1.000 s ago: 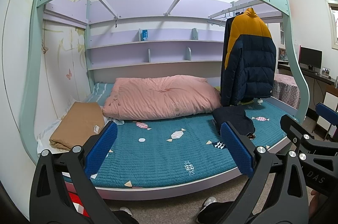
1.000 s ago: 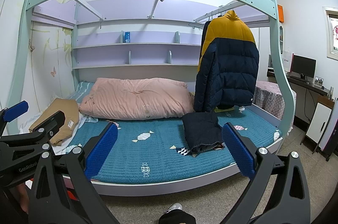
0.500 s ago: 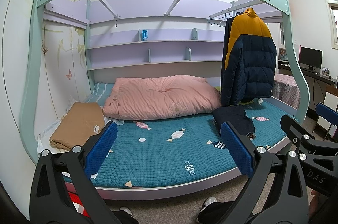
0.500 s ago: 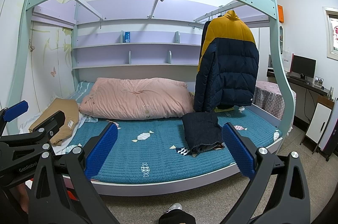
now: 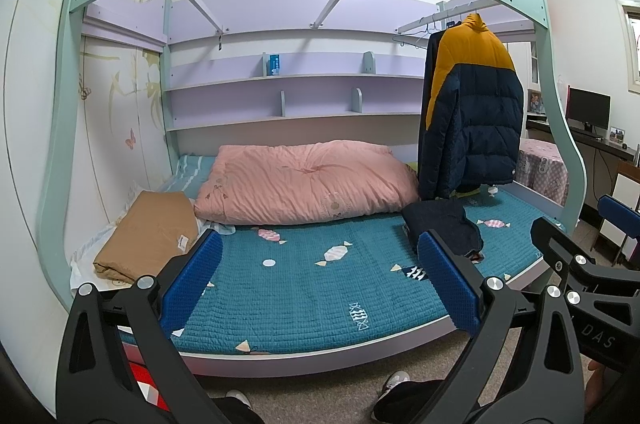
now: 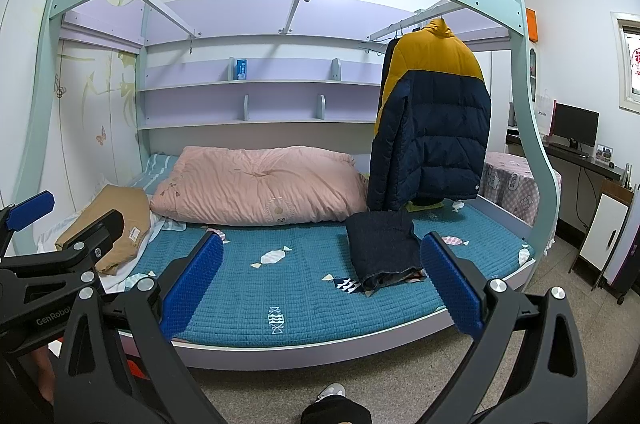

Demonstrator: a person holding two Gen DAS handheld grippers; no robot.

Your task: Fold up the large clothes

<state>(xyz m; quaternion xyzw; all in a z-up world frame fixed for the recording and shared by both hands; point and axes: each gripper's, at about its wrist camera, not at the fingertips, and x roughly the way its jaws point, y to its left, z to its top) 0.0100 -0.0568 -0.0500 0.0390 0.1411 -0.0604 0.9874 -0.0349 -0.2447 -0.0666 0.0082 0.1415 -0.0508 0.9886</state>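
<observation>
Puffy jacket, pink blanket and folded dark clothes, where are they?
puffy jacket (image 6: 436, 128), right wrist view, navy back panel.
pink blanket (image 6: 260, 188), right wrist view, middle.
folded dark clothes (image 6: 382, 246), right wrist view, top layer.

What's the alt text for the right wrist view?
The open right gripper points at a teal-quilted bed holding a folded dark garment and a pink duvet. A yellow-and-navy puffer jacket hangs above.
</observation>
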